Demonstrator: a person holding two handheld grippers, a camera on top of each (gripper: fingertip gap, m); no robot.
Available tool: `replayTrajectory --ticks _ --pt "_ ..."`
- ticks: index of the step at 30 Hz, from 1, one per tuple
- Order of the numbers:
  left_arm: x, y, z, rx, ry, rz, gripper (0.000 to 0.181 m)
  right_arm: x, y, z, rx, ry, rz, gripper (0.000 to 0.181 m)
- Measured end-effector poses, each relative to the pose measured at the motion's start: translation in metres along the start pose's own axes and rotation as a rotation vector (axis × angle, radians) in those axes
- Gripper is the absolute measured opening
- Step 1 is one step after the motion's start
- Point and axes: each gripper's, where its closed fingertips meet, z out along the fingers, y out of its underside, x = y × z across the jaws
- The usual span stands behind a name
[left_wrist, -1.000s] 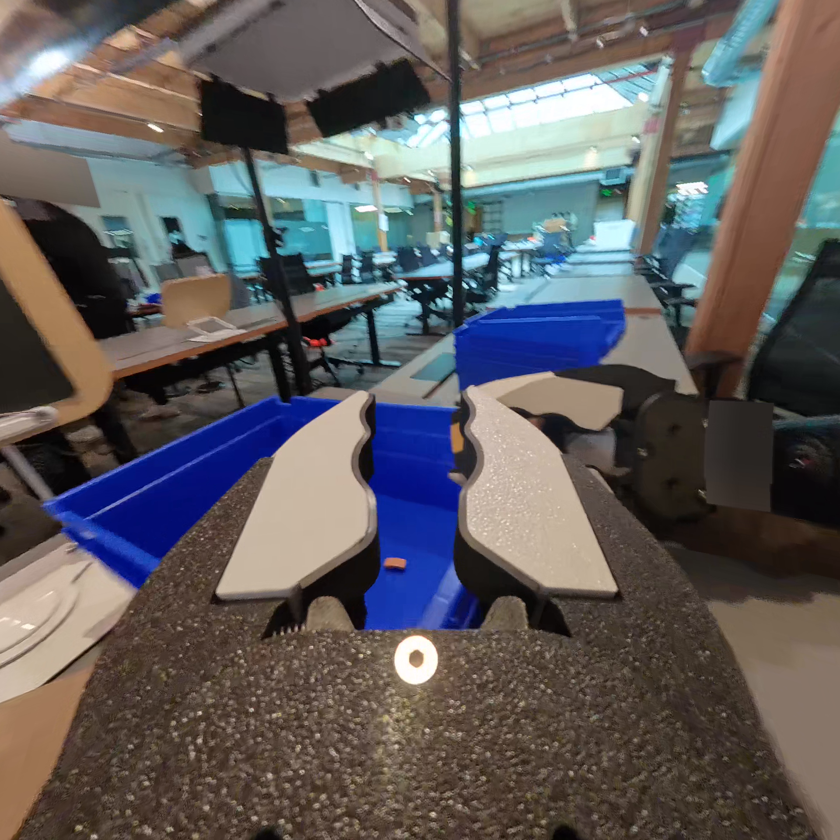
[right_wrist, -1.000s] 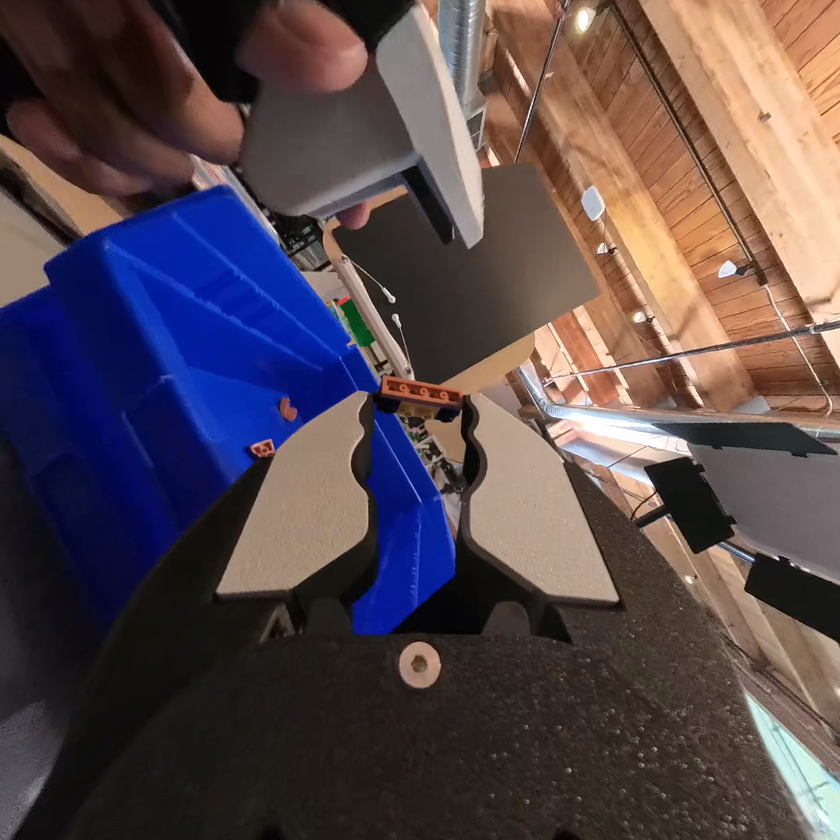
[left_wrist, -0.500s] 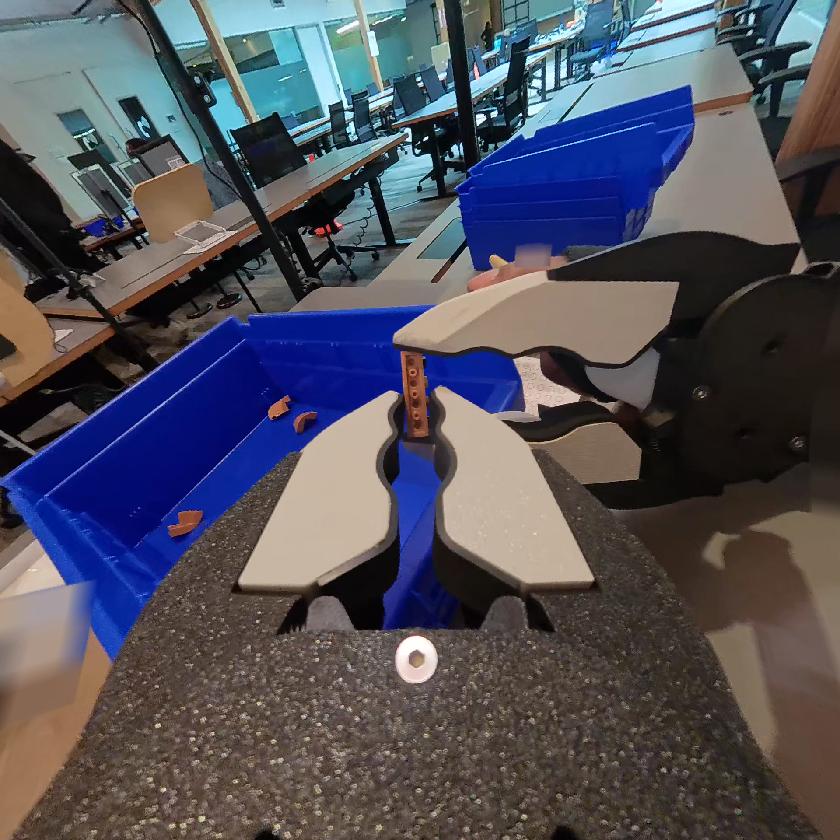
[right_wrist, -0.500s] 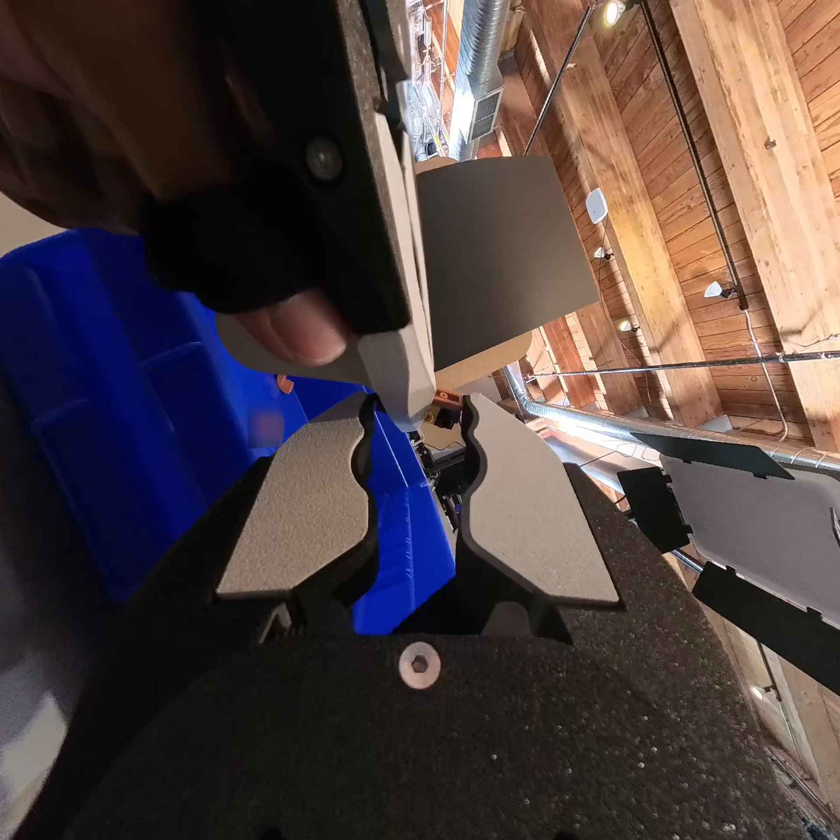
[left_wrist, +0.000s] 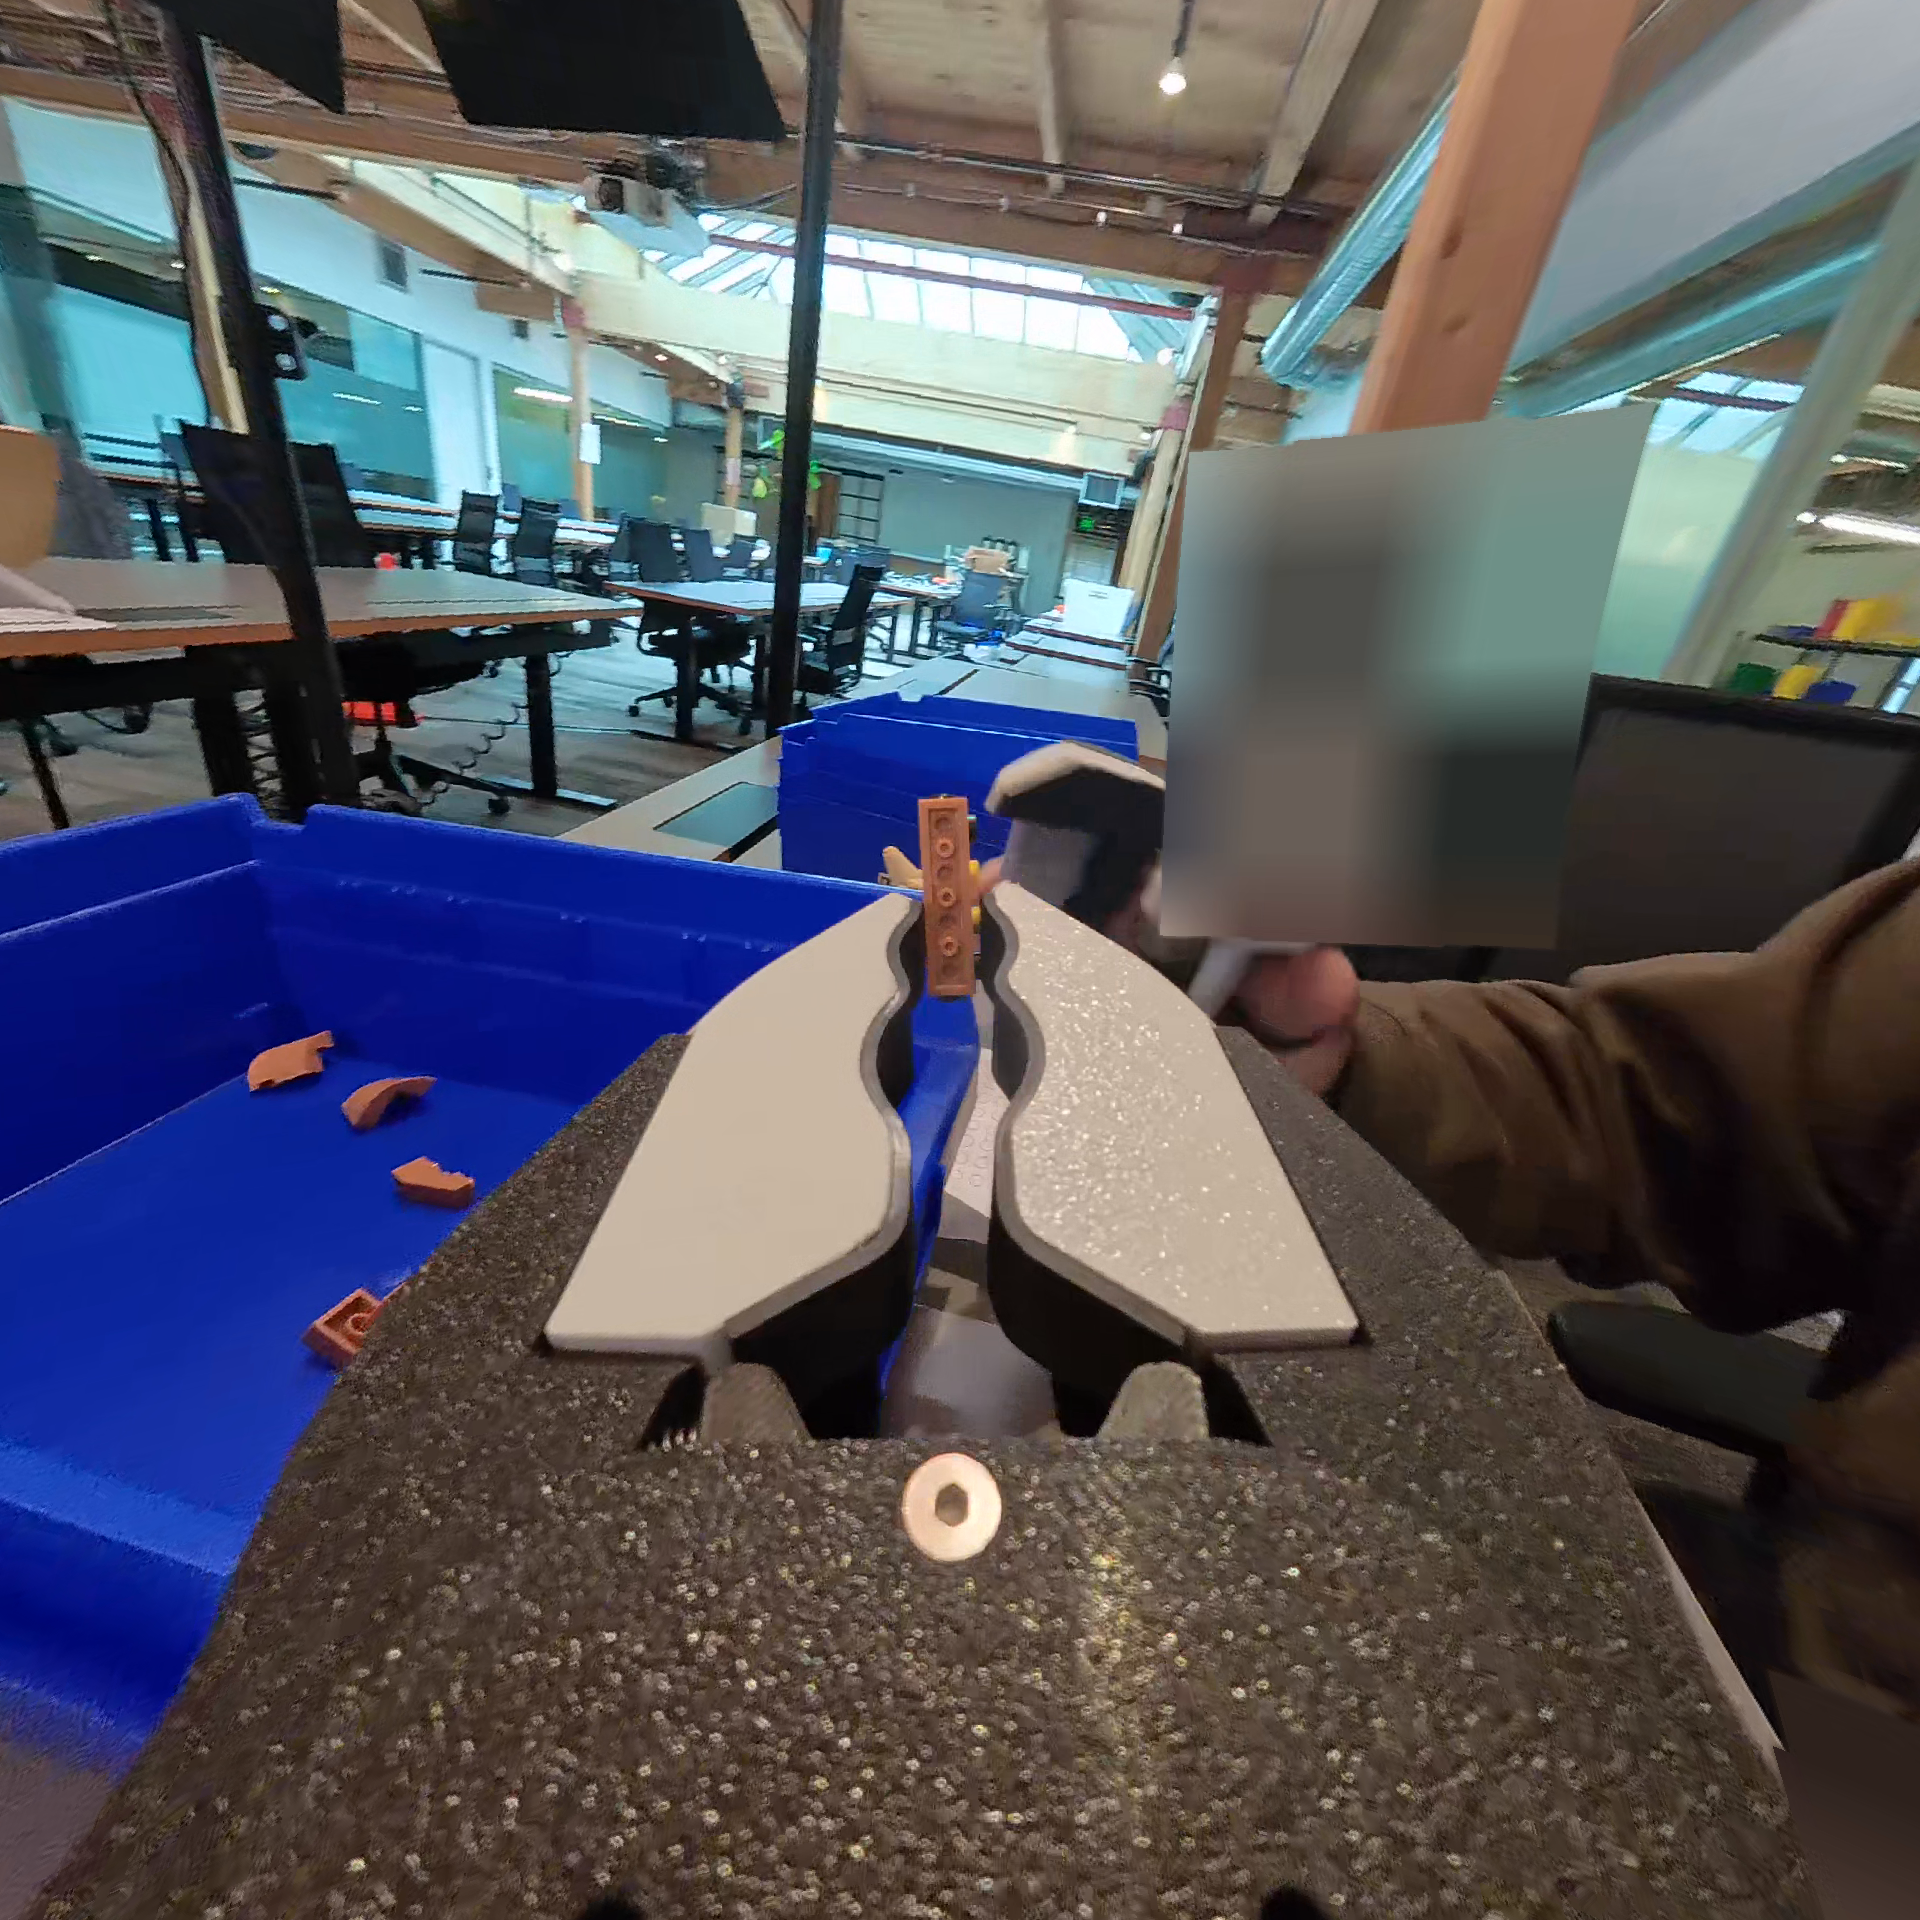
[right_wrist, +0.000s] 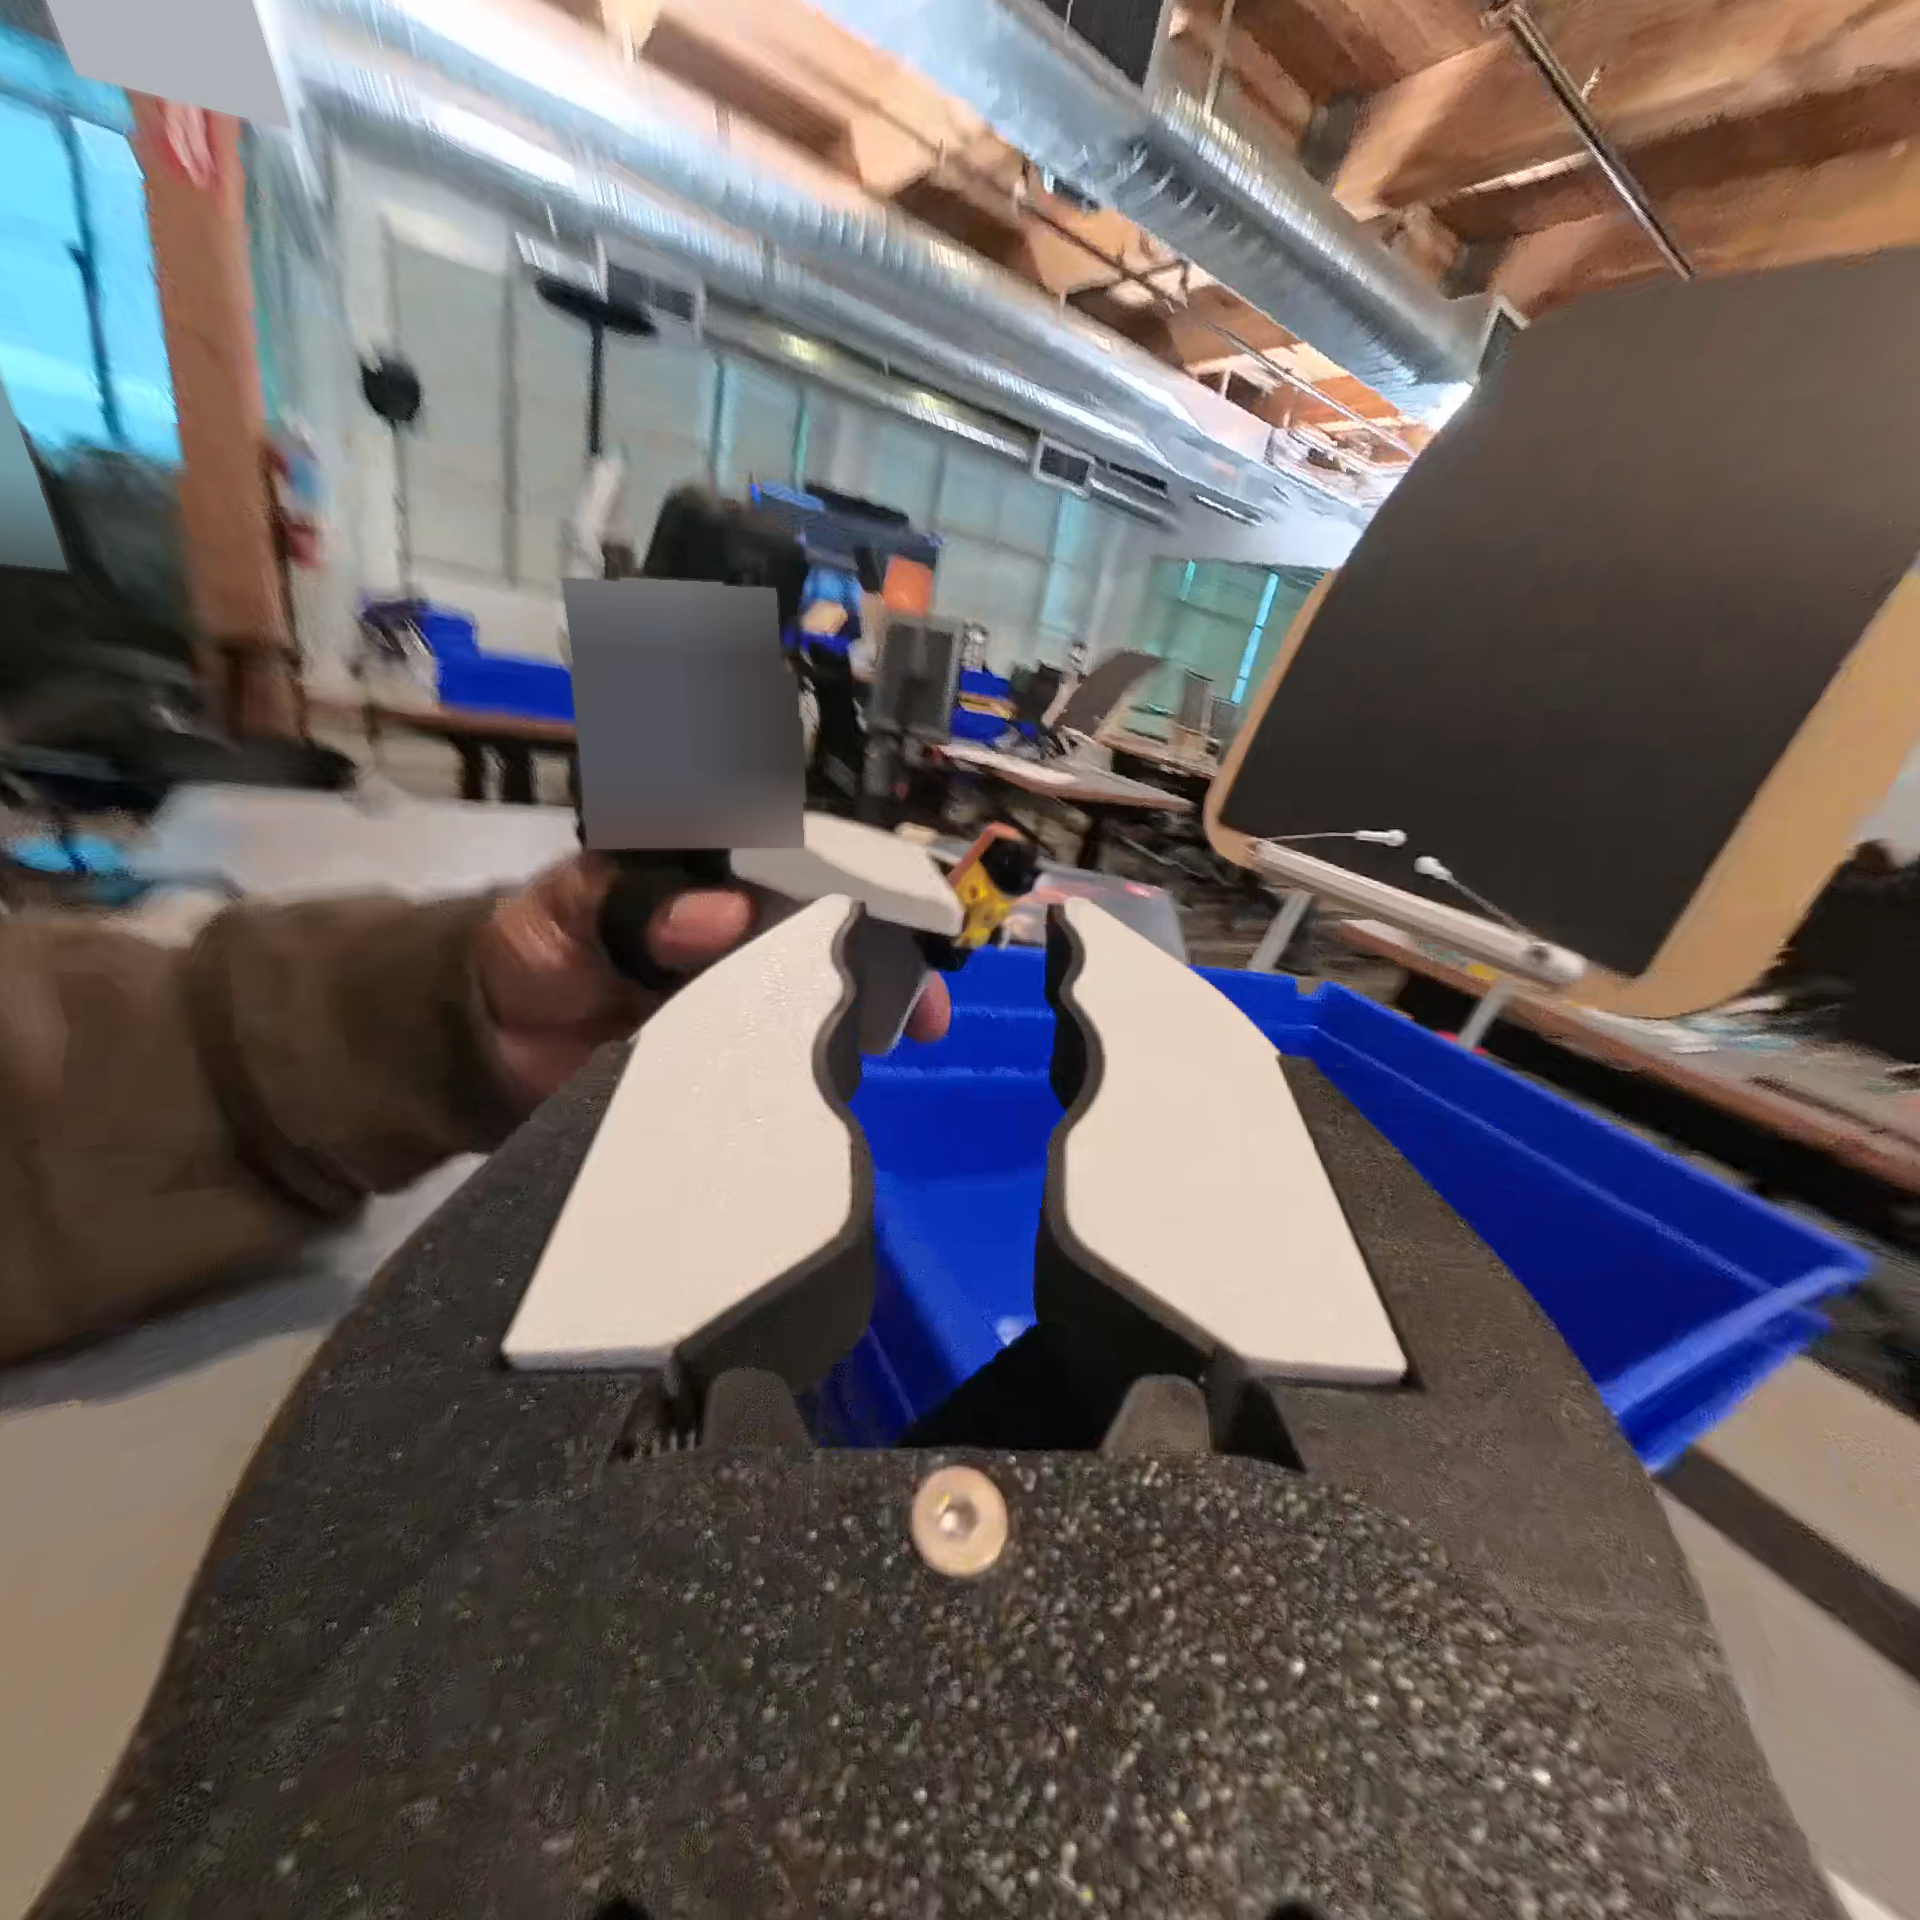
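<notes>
My left gripper is shut on a long brown studded plate, held upright at its tips, with a small yellow piece stuck to the plate's far side. It is over the right rim of a blue bin. My right gripper is open and empty, above the same blue bin. It faces the left gripper's fingers and the yellow piece a short way off. One of the right gripper's fingers shows just behind the plate.
Several loose brown pieces lie on the bin floor. A stack of blue bins stands farther back on the table. A hand and brown sleeve reach in from the right. A black panel with a wooden rim stands beyond the bin.
The right gripper held the brown plate a second ago. The left gripper closed on it, then the right gripper let go, opened and drew back. The left gripper now holds it alone.
</notes>
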Motion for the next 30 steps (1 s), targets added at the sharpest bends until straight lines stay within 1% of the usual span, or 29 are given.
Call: replayTrajectory --ticks 3,5,10,15,22,30 --pt "0.007 0.004 0.001 -0.025 0.041 0.032 0.009 0.008 -0.01 -0.006 0.066 -0.055 0.176 0.029" --pt "0.013 0.006 0.002 -0.04 0.067 0.054 0.009 0.009 -0.011 -0.007 0.069 -0.098 0.245 0.026" --pt "0.024 0.011 0.005 -0.072 0.117 0.077 0.009 -0.002 -0.002 -0.003 0.022 -0.187 0.281 0.021" --pt "0.028 0.014 0.007 -0.093 0.131 0.082 0.009 -0.007 0.001 -0.002 0.017 -0.208 0.277 0.012" --pt "0.027 0.018 0.006 -0.134 0.121 0.081 0.009 -0.008 0.004 -0.002 -0.007 -0.222 0.269 0.011" --pt "0.019 0.022 0.002 -0.203 0.069 0.11 0.01 -0.006 0.013 -0.001 -0.112 -0.15 0.071 0.011"
